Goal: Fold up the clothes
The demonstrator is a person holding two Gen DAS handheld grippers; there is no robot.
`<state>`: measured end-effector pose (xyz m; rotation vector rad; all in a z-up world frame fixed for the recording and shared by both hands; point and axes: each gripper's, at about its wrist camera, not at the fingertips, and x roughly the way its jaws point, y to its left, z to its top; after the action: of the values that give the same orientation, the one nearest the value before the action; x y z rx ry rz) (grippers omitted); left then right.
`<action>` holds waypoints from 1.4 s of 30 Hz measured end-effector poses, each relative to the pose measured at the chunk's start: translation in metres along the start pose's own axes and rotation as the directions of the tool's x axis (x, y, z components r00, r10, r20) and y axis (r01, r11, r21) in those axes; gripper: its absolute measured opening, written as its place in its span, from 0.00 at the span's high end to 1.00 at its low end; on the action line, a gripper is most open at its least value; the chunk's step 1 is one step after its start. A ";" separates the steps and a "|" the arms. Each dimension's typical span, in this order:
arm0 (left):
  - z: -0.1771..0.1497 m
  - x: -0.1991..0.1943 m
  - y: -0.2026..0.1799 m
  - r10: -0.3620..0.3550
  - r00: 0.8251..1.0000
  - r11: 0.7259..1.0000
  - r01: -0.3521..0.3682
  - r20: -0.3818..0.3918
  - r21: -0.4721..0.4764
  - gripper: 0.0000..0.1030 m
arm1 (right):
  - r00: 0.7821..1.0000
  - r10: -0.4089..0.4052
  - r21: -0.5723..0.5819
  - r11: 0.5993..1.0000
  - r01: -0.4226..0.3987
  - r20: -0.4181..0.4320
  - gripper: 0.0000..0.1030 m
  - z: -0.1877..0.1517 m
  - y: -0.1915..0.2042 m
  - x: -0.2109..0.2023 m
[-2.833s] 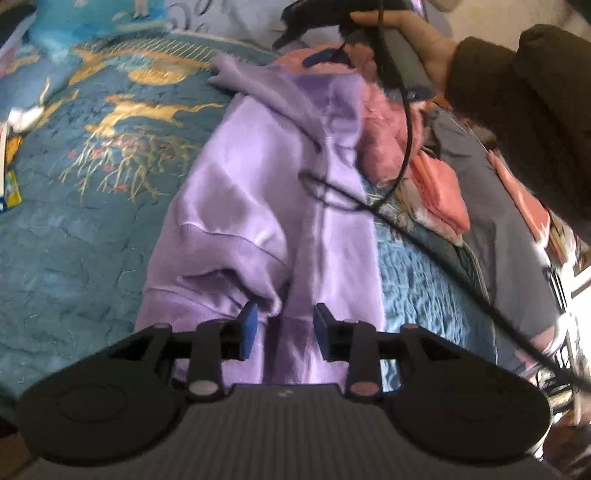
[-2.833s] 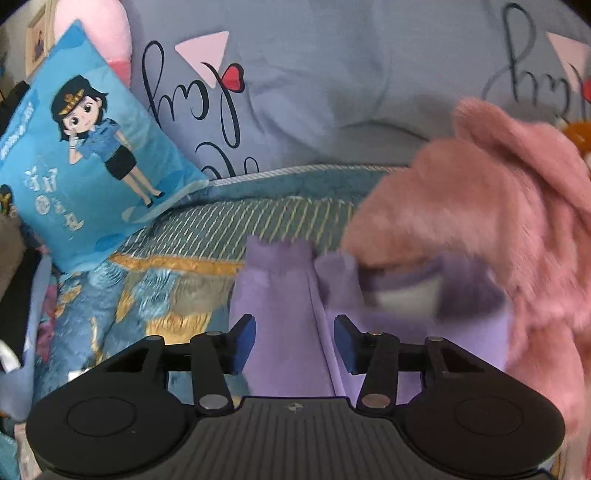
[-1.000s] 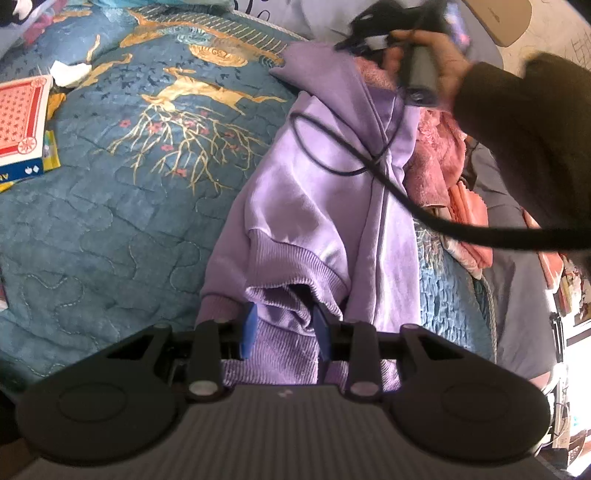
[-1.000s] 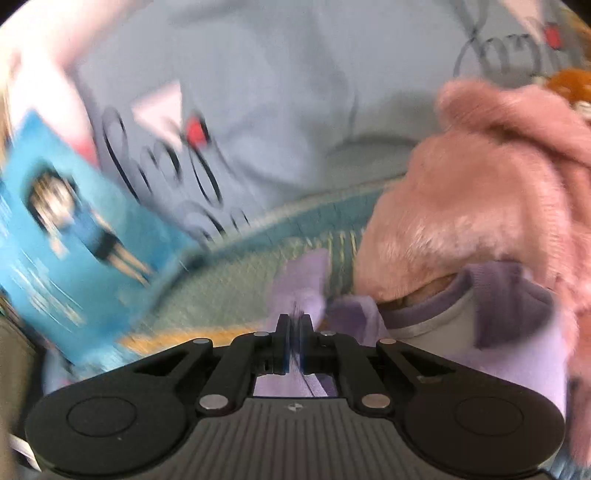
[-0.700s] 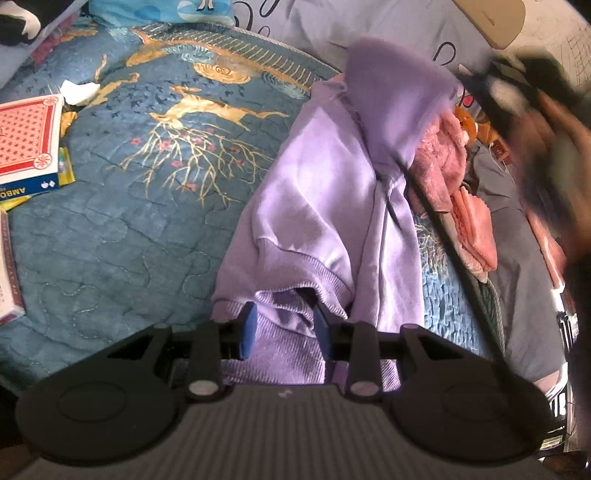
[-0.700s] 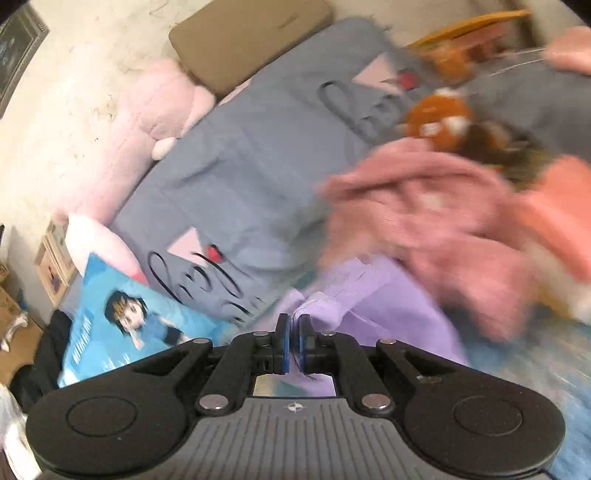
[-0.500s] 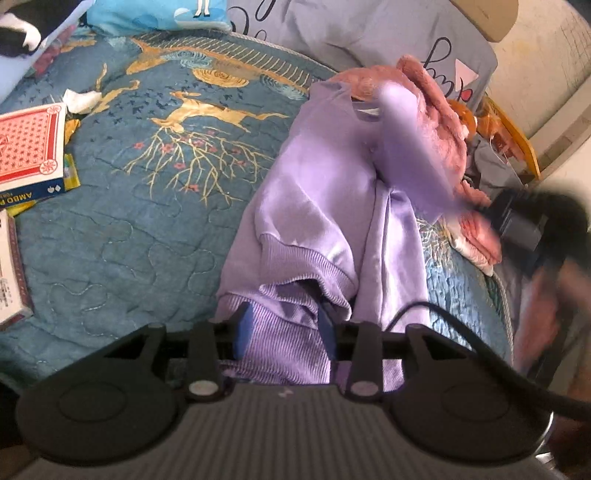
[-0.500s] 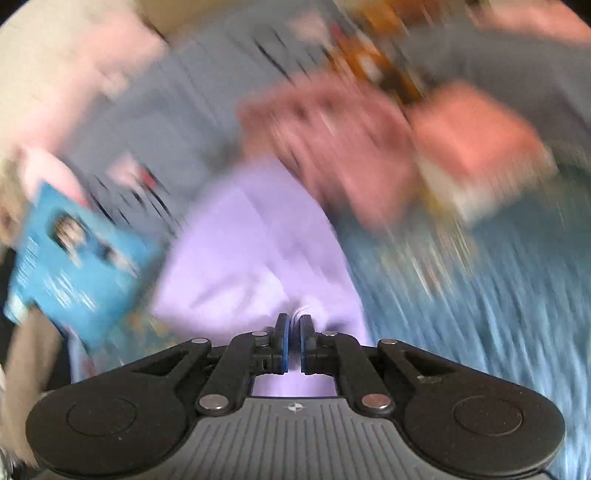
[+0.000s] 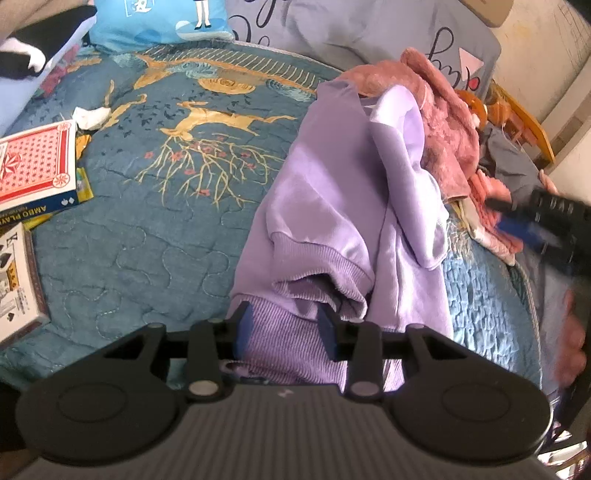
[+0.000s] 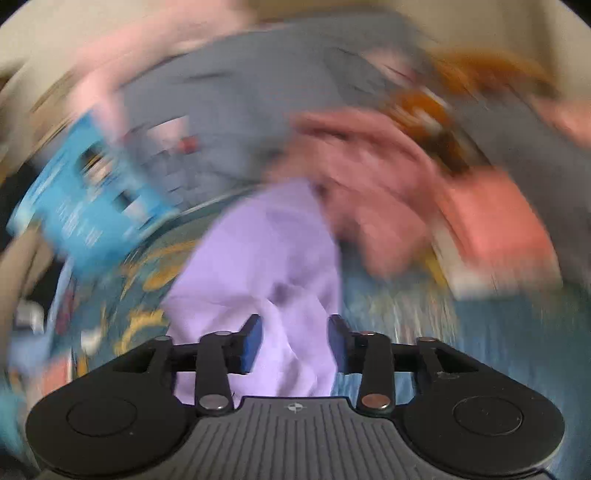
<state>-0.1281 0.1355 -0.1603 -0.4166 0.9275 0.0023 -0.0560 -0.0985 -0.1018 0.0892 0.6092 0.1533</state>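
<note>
A purple hoodie (image 9: 325, 206) lies lengthwise on the teal quilt (image 9: 129, 240), its hood (image 9: 406, 155) flopped down over the body. Its ribbed hem (image 9: 284, 347) sits between the fingers of my left gripper (image 9: 284, 328), whose jaws stand wide apart and do not pinch it. In the heavily blurred right wrist view, my right gripper (image 10: 295, 341) is open above the hoodie (image 10: 266, 258) with nothing held. It also shows as a dark blur at the right edge of the left wrist view, the right gripper (image 9: 524, 225) clear of the cloth.
A fluffy pink garment (image 9: 443, 122) and folded salmon clothes (image 9: 491, 206) lie right of the hoodie. Playing-card boxes (image 9: 33, 166) rest on the quilt's left side. A blue cartoon pillow (image 9: 159, 18) and grey pillows (image 9: 369, 33) line the far edge.
My right gripper, shut on the hood a second ago, swung it down over the hoodie's body and opened, letting go. My left gripper stayed open at the hem.
</note>
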 end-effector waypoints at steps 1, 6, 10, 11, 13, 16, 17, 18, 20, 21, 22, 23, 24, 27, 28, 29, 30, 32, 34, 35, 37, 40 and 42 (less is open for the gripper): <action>-0.001 0.000 -0.001 0.003 1.000 1.000 -0.003 0.001 0.008 0.58 | 0.999 0.051 -0.152 0.987 -0.053 -0.013 0.57 0.004 0.007 0.007; -0.003 0.000 -0.005 0.013 1.000 0.999 -0.013 0.007 0.035 0.58 | 0.982 0.128 -0.699 0.689 -0.189 -0.139 0.61 0.017 0.035 0.046; -0.003 0.001 -0.006 0.015 1.000 0.999 -0.015 0.005 0.042 0.55 | 0.958 0.127 -0.793 0.538 -0.285 -0.258 0.60 0.036 0.052 0.076; -0.003 0.001 -0.007 0.017 1.000 0.999 -0.017 0.005 0.045 0.55 | 0.951 0.124 -0.805 0.507 -0.307 -0.284 0.60 0.040 0.058 0.082; -0.002 0.002 -0.007 0.018 1.000 0.999 -0.018 0.002 0.047 0.55 | 0.935 0.107 -0.823 0.449 -0.348 -0.337 0.60 0.039 0.069 0.093; -0.001 0.003 -0.007 0.013 1.000 0.999 -0.013 -0.002 0.045 0.54 | 0.906 0.075 -0.820 0.397 -0.411 -0.417 0.60 0.035 0.081 0.111; 0.000 0.004 -0.007 0.011 1.000 0.999 -0.010 -0.004 0.044 0.53 | 0.894 0.065 -0.812 0.392 -0.432 -0.444 0.60 0.034 0.084 0.117; 0.000 0.004 -0.008 0.010 1.000 0.999 -0.010 -0.005 0.045 0.52 | 0.881 0.054 -0.804 0.387 -0.452 -0.469 0.60 0.033 0.087 0.124; 0.000 0.004 -0.008 0.009 1.000 0.999 -0.008 -0.007 0.045 0.52 | 0.868 0.043 -0.788 0.398 -0.469 -0.495 0.60 0.031 0.088 0.130; 0.000 0.004 -0.008 0.008 1.000 0.999 -0.008 -0.008 0.044 0.52 | 0.863 0.039 -0.781 0.407 -0.474 -0.503 0.60 0.030 0.088 0.132; 0.001 0.004 -0.008 0.007 1.000 0.999 -0.007 -0.009 0.042 0.52 | 0.859 0.036 -0.773 0.416 -0.478 -0.512 0.59 0.029 0.088 0.133; 0.001 0.005 -0.008 0.006 1.000 0.999 -0.006 -0.010 0.040 0.52 | 0.854 0.033 -0.766 0.425 -0.483 -0.520 0.58 0.028 0.088 0.135; 0.001 0.005 -0.007 0.006 1.000 0.999 -0.005 -0.011 0.039 0.52 | 0.849 0.030 -0.758 0.434 -0.487 -0.528 0.58 0.027 0.088 0.136; 0.002 0.005 -0.008 0.007 1.000 0.999 -0.007 -0.012 0.042 0.52 | 0.833 0.021 -0.735 0.461 -0.498 -0.552 0.59 0.024 0.088 0.141; 0.001 0.005 -0.008 0.009 1.000 0.999 -0.008 -0.011 0.045 0.52 | 0.828 0.018 -0.727 0.469 -0.502 -0.560 0.67 0.023 0.088 0.142; 0.001 0.005 -0.009 0.010 1.000 0.999 -0.010 -0.011 0.046 0.52 | 0.823 0.015 -0.718 0.478 -0.505 -0.568 0.79 0.023 0.088 0.144; 0.001 0.005 -0.009 0.011 1.000 0.999 -0.011 -0.011 0.048 0.52 | 0.817 0.013 -0.710 0.487 -0.509 -0.576 0.84 0.022 0.088 0.145; 0.001 0.005 -0.010 0.013 1.000 0.999 -0.012 -0.010 0.048 0.52 | 0.819 0.017 -0.716 0.475 -0.511 -0.573 0.87 0.022 0.091 0.137; 0.001 0.005 -0.010 0.015 1.000 0.999 -0.015 -0.009 0.049 0.52 | 0.821 0.045 -0.713 0.470 -0.521 -0.569 0.88 0.029 0.093 0.123; 0.001 0.005 -0.010 0.016 1.000 0.999 -0.016 -0.009 0.050 0.52 | 0.820 0.066 -0.698 0.490 -0.522 -0.568 0.88 0.037 0.091 0.116; 0.000 0.005 -0.011 0.018 1.000 0.998 -0.017 -0.007 0.052 0.52 | 0.822 0.111 -0.650 0.557 -0.517 -0.558 0.88 0.060 0.085 0.103; 0.000 0.004 -0.010 0.011 1.000 0.999 -0.011 -0.005 0.048 0.52 | 0.826 0.176 -0.559 0.659 -0.502 -0.535 0.89 0.095 0.073 0.086; 0.000 0.003 -0.009 0.007 1.000 0.999 -0.007 -0.004 0.046 0.49 | 0.819 0.240 -0.382 0.793 -0.475 -0.521 0.89 0.112 0.055 0.084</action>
<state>-0.1249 0.1269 -0.1595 -0.3712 0.9315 -0.0137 0.0697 -0.0346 -0.0502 -0.3482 0.9980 0.7315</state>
